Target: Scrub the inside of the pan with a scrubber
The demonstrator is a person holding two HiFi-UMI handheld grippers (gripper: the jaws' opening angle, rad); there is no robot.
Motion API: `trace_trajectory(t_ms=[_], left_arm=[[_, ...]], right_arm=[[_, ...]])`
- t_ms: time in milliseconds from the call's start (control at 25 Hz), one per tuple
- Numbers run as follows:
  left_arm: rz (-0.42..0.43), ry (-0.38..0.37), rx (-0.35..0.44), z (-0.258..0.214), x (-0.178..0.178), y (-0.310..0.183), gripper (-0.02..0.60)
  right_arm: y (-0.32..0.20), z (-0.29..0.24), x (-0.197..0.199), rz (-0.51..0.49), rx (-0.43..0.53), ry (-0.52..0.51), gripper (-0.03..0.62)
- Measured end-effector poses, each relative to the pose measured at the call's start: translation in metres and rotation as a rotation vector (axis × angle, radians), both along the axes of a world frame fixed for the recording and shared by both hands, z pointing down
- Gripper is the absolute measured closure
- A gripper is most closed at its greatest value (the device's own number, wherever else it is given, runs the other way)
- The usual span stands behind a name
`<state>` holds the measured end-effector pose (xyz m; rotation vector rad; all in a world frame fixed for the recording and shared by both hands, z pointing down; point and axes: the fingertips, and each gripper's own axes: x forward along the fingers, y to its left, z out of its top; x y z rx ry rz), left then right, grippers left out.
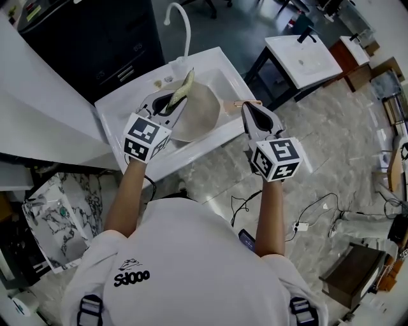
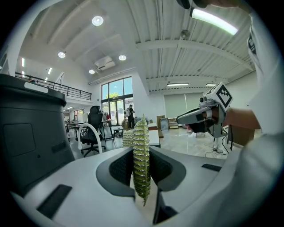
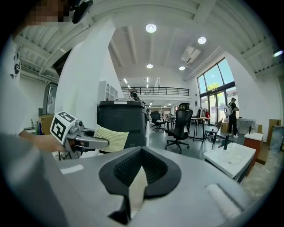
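A round beige pan [image 1: 203, 113] lies in the white sink [image 1: 121, 105], its wooden handle [image 1: 248, 102] pointing right over the rim. My left gripper [image 1: 173, 102] [image 2: 142, 153] is shut on a yellow-green scrubber [image 1: 183, 88] [image 2: 141, 155], held edge-up above the pan's left side. The right gripper [image 1: 247, 109] [image 3: 142, 153] hovers by the pan handle, jaws closed together with nothing seen between them. In the right gripper view, the left gripper [image 3: 91, 142] and the scrubber [image 3: 110, 138] show at the left. The pan is out of sight in both gripper views.
A curved white faucet [image 1: 182, 19] rises behind the sink, with a dark cabinet [image 1: 95, 38] beyond it. A second white basin [image 1: 303, 57] stands at the right. A marble-patterned box [image 1: 57, 210] sits at the left; cables [image 1: 306, 216] trail over the floor.
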<state>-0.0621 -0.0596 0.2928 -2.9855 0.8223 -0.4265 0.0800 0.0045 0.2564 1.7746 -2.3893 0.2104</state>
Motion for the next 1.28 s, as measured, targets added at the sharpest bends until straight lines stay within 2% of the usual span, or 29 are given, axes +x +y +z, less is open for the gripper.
trace_trajectory(t_ms=[280, 600, 1280], left_arm=[[0.017, -0.020, -0.026, 0.019, 0.002, -0.025, 0.509], [0.046, -0.062, -0.061, 0.045, 0.014, -0.031, 0.509], [0.012, -0.160, -0.182, 0.127, 0.042, -0.068, 0.509]], right_arm=[[-0.021, 0.009, -0.005, 0.013, -0.016, 0.002, 0.585], [-0.030, 0.023, -0.005, 0.016, -0.042, 0.000, 0.585], [-0.059, 0.064, 0.019, -0.007, -0.108, -0.063, 0.585]])
